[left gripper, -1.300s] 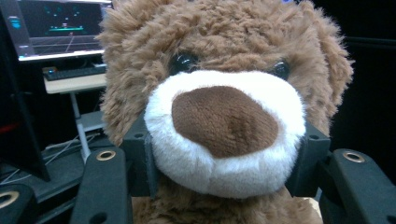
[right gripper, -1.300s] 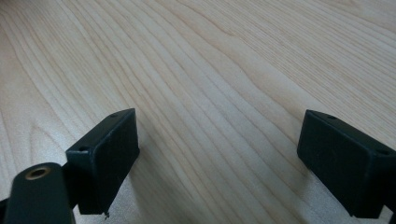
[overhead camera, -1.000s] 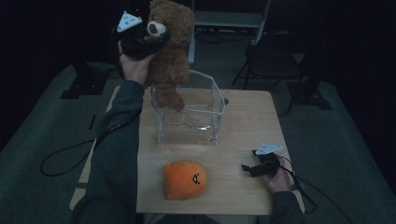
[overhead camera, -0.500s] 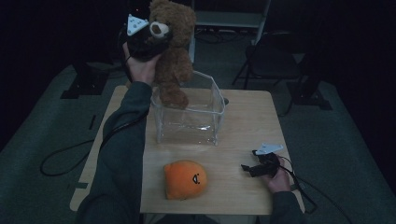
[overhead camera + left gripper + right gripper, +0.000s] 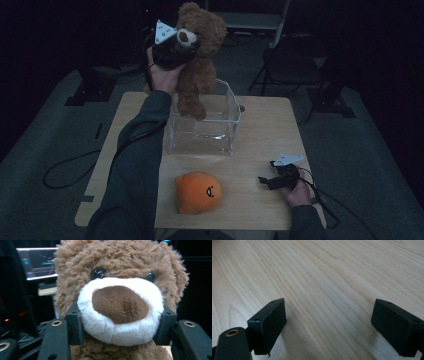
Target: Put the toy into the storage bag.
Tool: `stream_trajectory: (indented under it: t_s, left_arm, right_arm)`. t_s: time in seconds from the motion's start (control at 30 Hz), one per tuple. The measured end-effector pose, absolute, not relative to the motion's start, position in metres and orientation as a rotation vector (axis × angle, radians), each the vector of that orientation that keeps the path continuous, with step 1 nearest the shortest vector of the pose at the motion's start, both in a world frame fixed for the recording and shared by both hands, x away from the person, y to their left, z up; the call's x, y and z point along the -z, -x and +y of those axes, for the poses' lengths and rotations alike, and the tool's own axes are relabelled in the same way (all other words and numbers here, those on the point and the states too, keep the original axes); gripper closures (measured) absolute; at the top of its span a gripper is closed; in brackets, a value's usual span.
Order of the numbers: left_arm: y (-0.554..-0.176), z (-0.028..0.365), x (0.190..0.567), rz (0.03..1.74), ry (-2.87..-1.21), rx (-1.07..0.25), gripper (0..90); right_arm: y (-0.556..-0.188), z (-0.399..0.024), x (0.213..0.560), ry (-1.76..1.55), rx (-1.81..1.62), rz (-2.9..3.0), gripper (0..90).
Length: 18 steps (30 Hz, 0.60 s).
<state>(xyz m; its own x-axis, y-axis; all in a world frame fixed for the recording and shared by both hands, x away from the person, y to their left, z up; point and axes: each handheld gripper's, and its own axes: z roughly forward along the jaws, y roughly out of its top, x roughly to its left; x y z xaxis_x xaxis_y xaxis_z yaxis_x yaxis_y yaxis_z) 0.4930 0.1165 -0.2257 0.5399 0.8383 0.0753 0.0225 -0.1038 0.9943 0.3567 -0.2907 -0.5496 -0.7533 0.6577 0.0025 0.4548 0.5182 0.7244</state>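
Note:
A brown teddy bear [image 5: 200, 55] hangs above the back left corner of a clear plastic box [image 5: 205, 125], its feet at the box's rim. My left gripper [image 5: 182, 42] is shut on the bear's white snout [image 5: 120, 312], one black pad pressing each side of it. An orange plush with a small face [image 5: 197, 191] lies on the wooden table [image 5: 260, 125] near the front edge. At the front right, my right gripper [image 5: 265, 181] rests low over the table, pointing left. Its jaws stand wide open over bare wood [image 5: 327, 290] with nothing between them.
A person's left sleeve [image 5: 135, 165] runs from the front edge up along the left of the box. Black cables trail off the table on both sides. A folding chair [image 5: 295, 65] and stand legs sit on the dark floor behind the table.
The left gripper has carried the bear to the right and a little lower, closer over the clear box. The right gripper has stayed where it was.

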Motion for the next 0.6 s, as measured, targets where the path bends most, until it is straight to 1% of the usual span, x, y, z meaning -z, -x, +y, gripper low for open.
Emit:
stream_trajectory:
  t_s: [0.27,0.6]
  left_arm:
    - [-0.491,0.106,0.226,0.658,-1.592,-0.742,41.2]
    - [-0.491,0.100,0.227,0.584,-1.604,-0.648,41.0]
  right_arm:
    - [-0.357,-0.291,0.550,-0.935,-1.069,2.489,11.9]
    - [-0.357,-0.291,0.550,-0.935,-1.068,2.489,11.9]
